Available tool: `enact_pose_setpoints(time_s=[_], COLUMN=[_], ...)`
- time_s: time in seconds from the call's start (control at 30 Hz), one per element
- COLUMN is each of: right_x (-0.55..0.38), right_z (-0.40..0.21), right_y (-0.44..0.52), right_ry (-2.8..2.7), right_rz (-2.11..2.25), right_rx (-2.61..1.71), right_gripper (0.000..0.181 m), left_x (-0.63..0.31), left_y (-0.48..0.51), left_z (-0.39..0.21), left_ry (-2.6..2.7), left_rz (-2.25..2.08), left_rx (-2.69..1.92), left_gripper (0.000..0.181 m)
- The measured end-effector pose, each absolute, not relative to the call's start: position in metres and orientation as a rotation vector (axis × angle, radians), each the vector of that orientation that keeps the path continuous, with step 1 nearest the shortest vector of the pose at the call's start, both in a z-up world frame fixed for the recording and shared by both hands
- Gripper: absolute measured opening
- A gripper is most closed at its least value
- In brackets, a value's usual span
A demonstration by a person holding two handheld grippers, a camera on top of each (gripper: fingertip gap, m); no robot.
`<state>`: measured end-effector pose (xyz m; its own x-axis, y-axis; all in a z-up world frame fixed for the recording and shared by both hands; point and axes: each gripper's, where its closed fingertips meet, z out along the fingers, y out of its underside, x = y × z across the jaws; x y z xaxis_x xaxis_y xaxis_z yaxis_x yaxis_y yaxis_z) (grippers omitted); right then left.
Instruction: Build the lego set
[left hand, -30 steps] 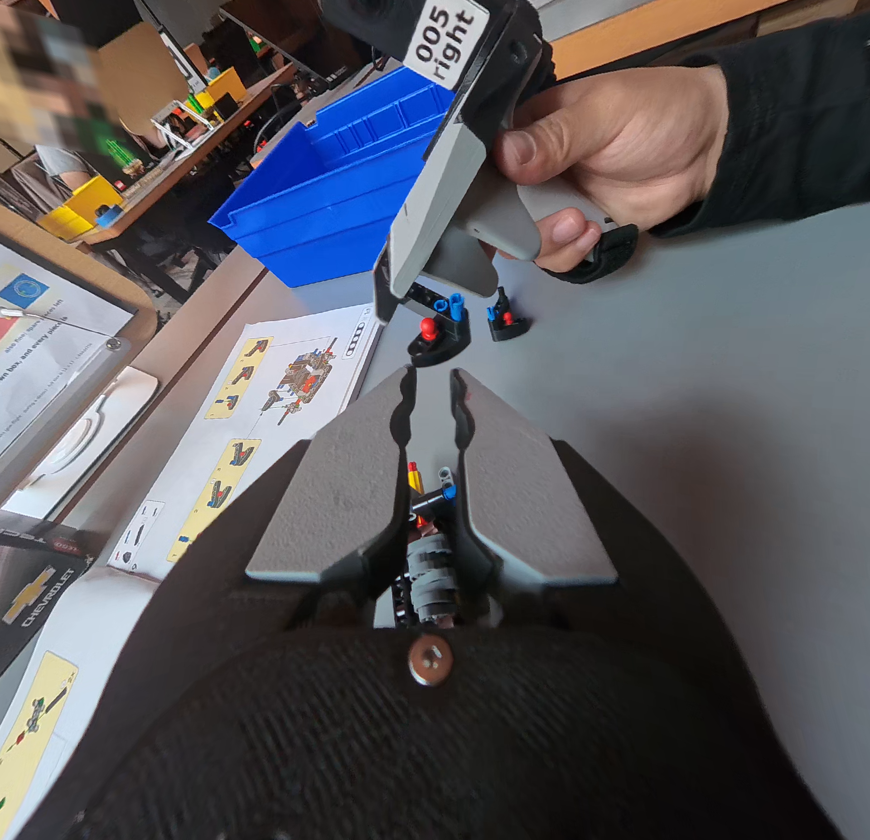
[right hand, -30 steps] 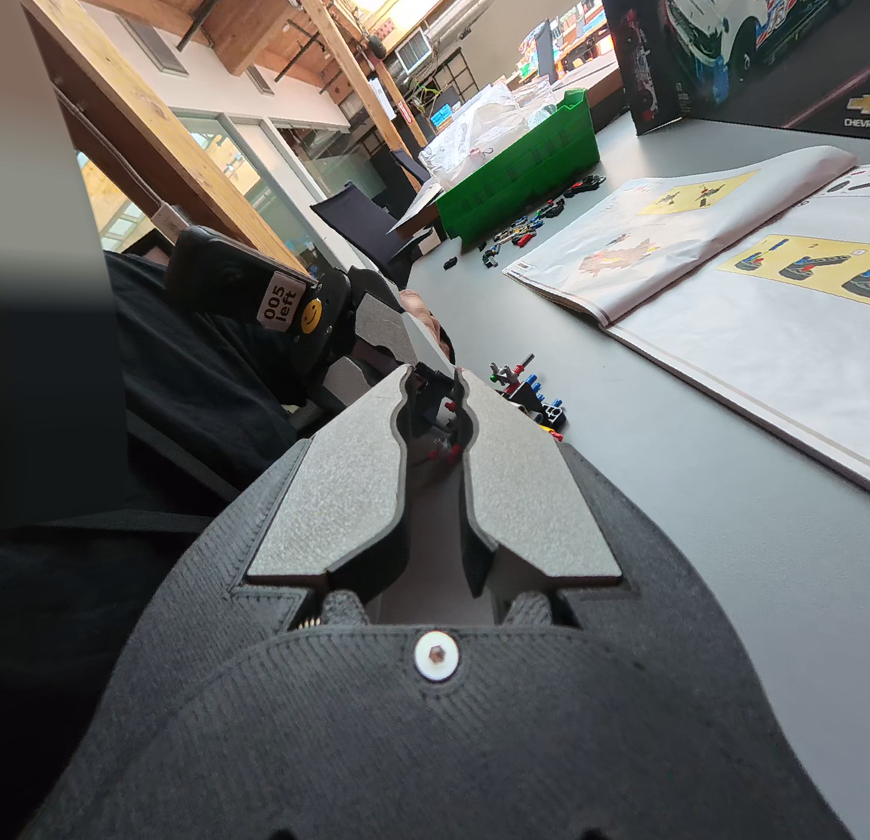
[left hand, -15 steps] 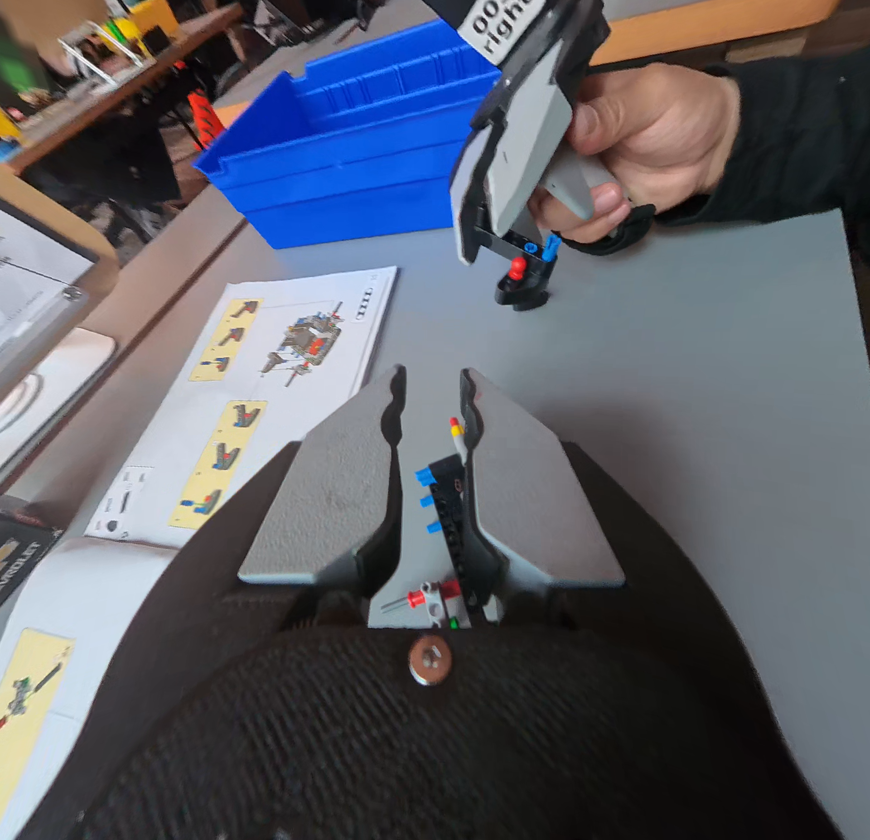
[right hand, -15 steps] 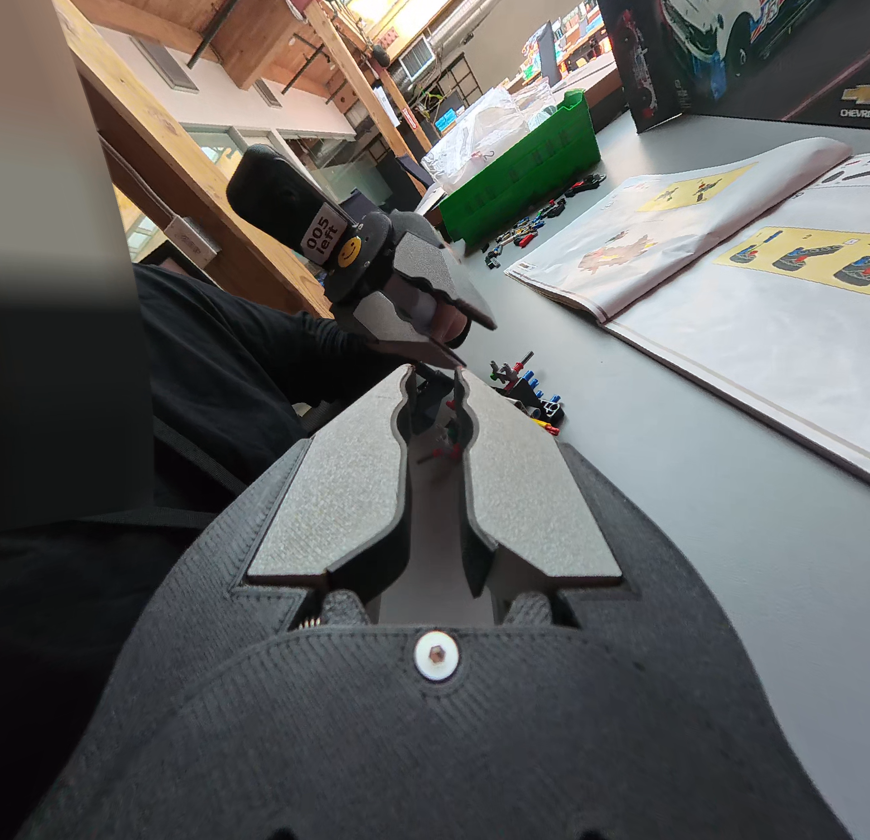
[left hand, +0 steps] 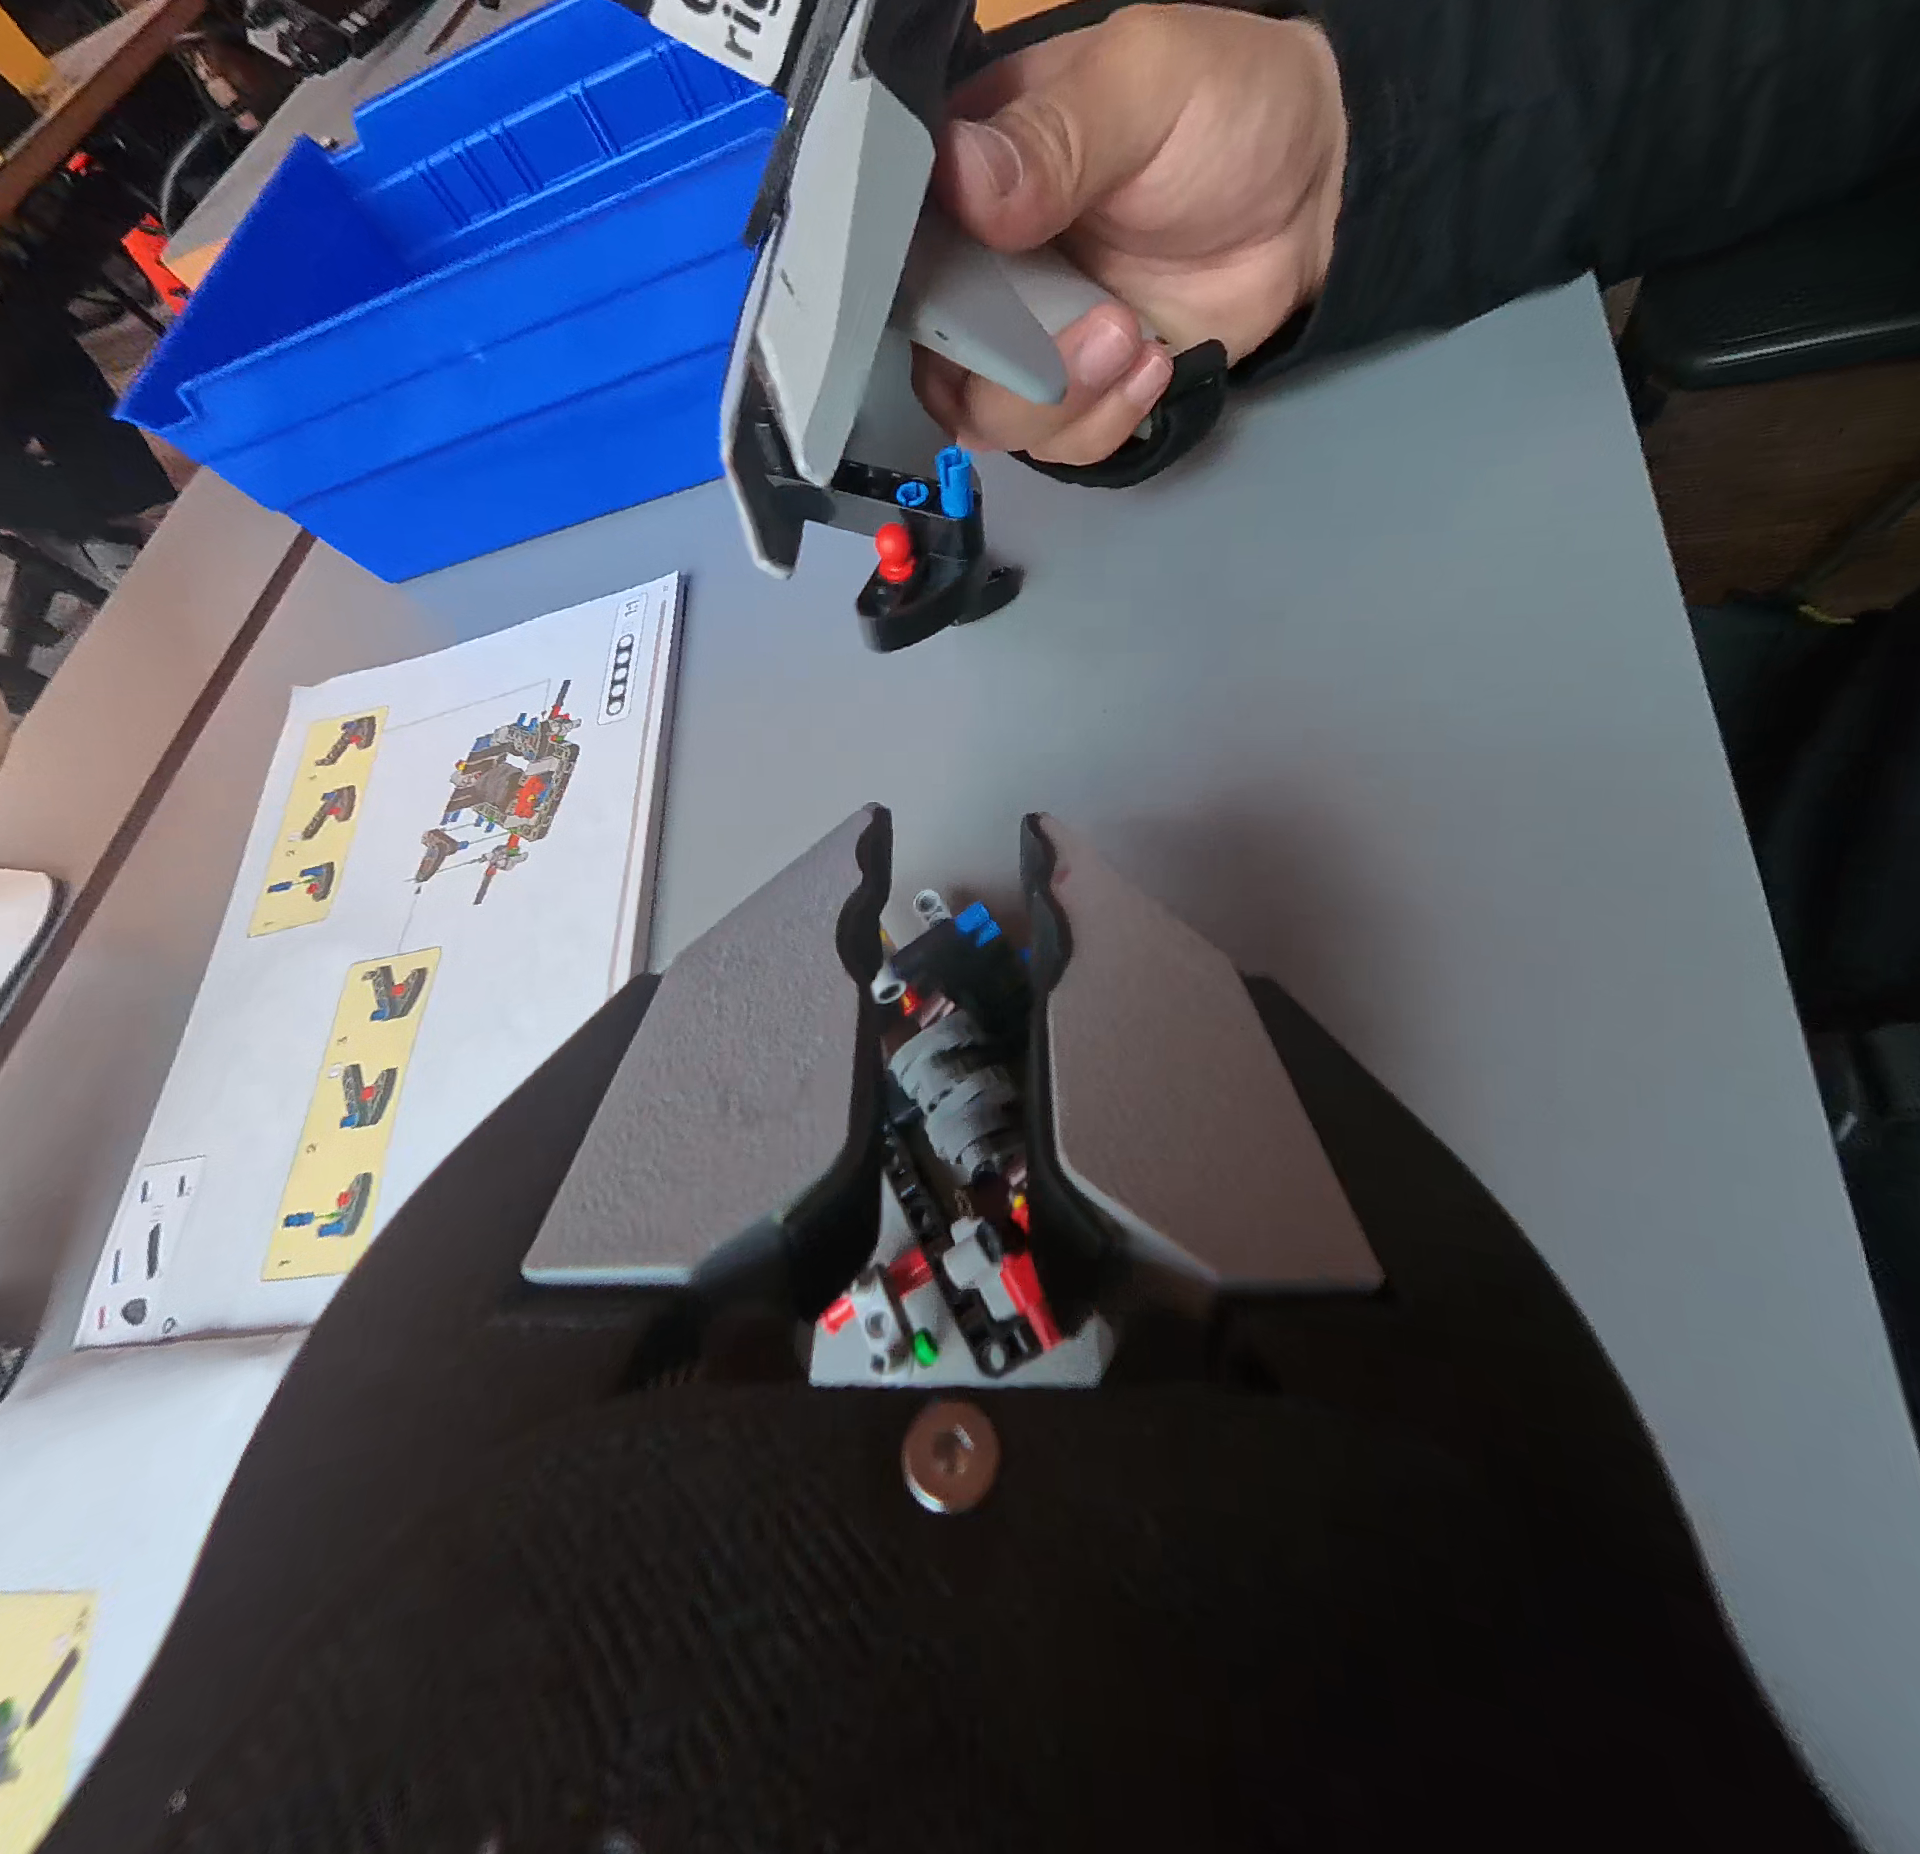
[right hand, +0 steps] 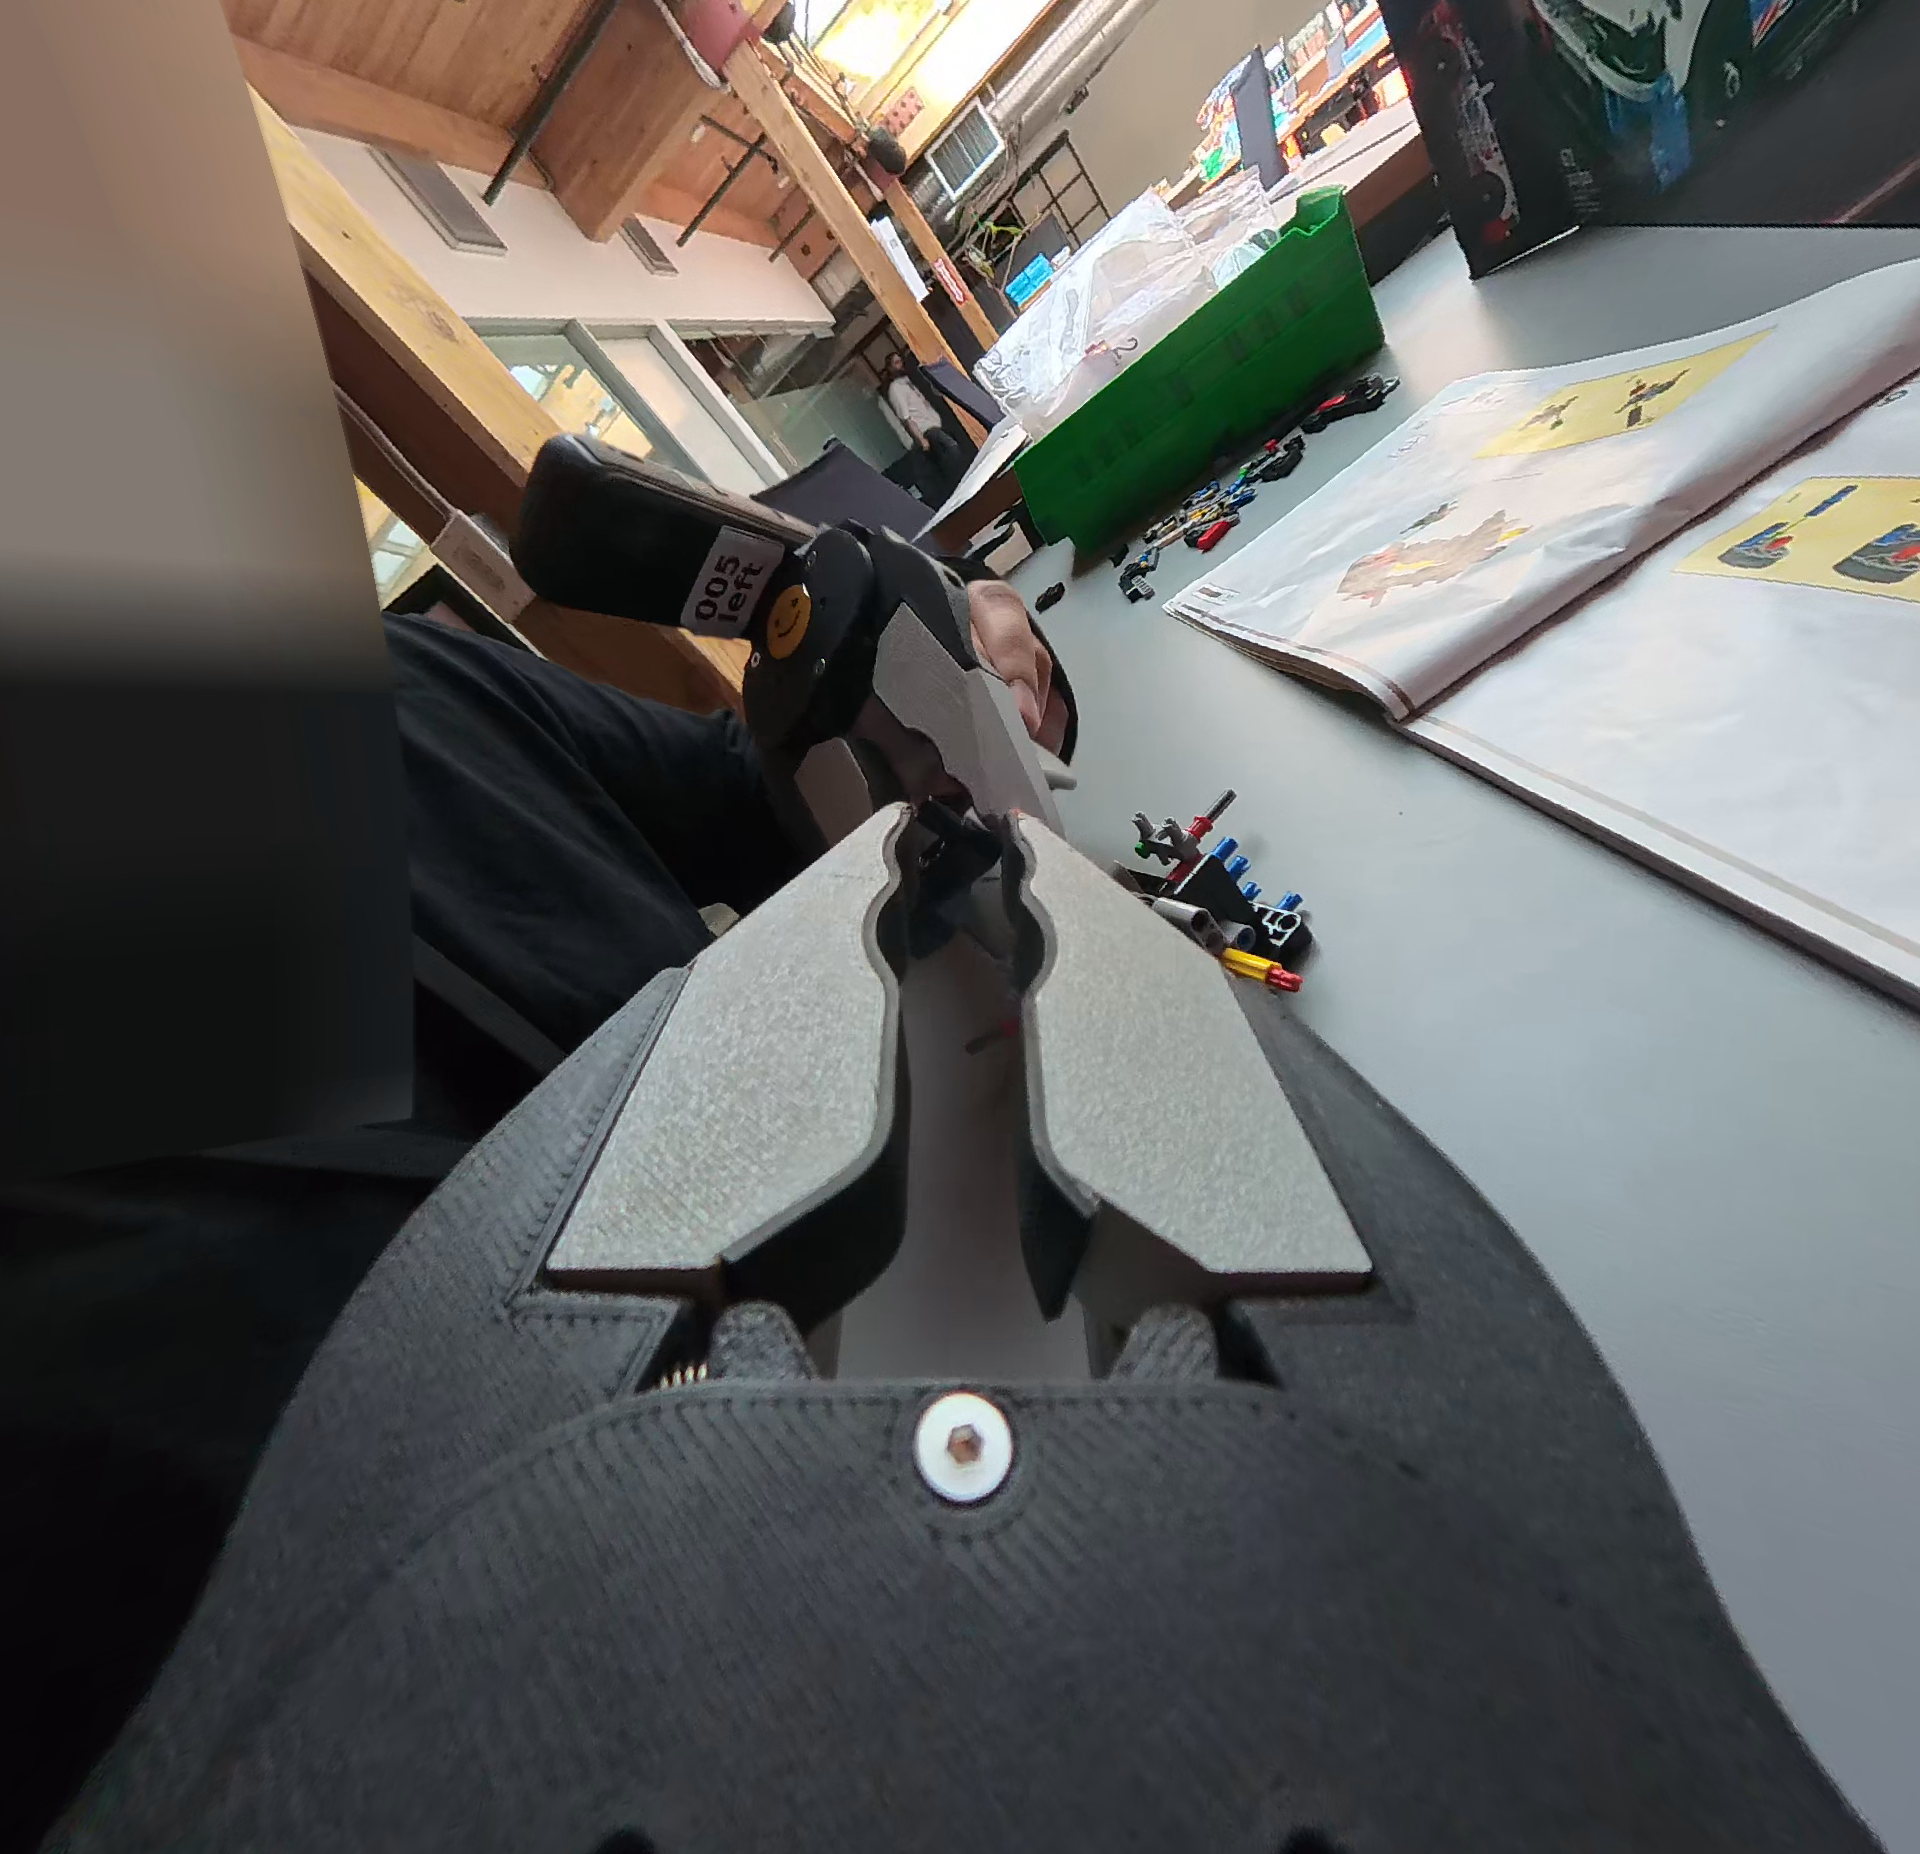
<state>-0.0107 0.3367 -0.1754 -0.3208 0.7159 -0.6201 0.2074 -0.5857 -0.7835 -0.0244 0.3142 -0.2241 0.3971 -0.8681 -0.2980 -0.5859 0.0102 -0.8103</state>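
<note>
A lego assembly [left hand: 951, 1098] of black beams, grey gears and red and blue pins lies on the grey table [left hand: 1351, 869]. It shows in the gap between the fingers of my left gripper [left hand: 956, 828], which hovers just over it with its jaws a little apart. In the right wrist view the assembly [right hand: 1221, 895] sits beside the left gripper [right hand: 1023, 786]. My right gripper [left hand: 774, 537] is shut on a small black sub-assembly [left hand: 914, 568] with a red ball pin and blue pins, held low over the table. The same piece [right hand: 951, 869] fills the tips of the right gripper [right hand: 956, 828].
A blue bin [left hand: 468, 329] stands beyond the open instruction booklet [left hand: 436, 921]. In the right wrist view the booklet [right hand: 1558, 609] lies to the right, with a green bin [right hand: 1205, 381], loose pieces [right hand: 1226, 495] and the set's box [right hand: 1662, 69] behind. The table edge [left hand: 1652, 609] is at right. One gripper's finger ends stand about 6 centimetres off the other's.
My right gripper took the small black sub-assembly off the table and holds it. My left gripper lifted off the assembly, then came back down over it with its jaws slightly wider.
</note>
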Motion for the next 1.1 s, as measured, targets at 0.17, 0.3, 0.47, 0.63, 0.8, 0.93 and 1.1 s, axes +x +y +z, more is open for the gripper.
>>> enact_pose_setpoints(time_s=[0.17,0.3,0.47,0.63,0.8,0.93,1.1], right_x=[-0.009,-0.006,-0.006,-0.007,-0.006,-0.007,-0.011], right_z=[-0.177,-0.176,-0.176,-0.179,-0.177,-0.178,-0.179], right_y=[0.339,0.343,0.343,0.345,0.346,0.345,0.339], right_ry=[-1.176,-1.151,-1.154,-1.161,-1.16,-1.161,-1.183], right_rz=[1.939,1.941,1.939,1.914,1.918,1.92,1.919], right_rx=[-1.575,-1.579,-1.579,-1.582,-1.563,-1.57,-1.568], right_gripper=[0.012,0.011,0.012,0.011,0.011,0.012,0.011], left_x=[-0.065,-0.103,-0.134,-0.119,-0.103,-0.106,-0.098], left_y=[0.319,0.318,0.314,0.296,0.288,0.288,0.296], left_z=[-0.219,-0.231,-0.257,-0.279,-0.279,-0.273,-0.246], left_ry=[1.325,1.288,1.18,1.228,1.266,1.269,1.276], left_rz=[-0.229,-0.252,-0.344,-0.468,-0.486,-0.409,-0.223], left_rx=[-1.711,-1.833,-1.954,-2.018,-1.995,-1.989,-1.903], left_gripper=[0.024,0.027,0.028,0.028,0.025,0.027,0.027])
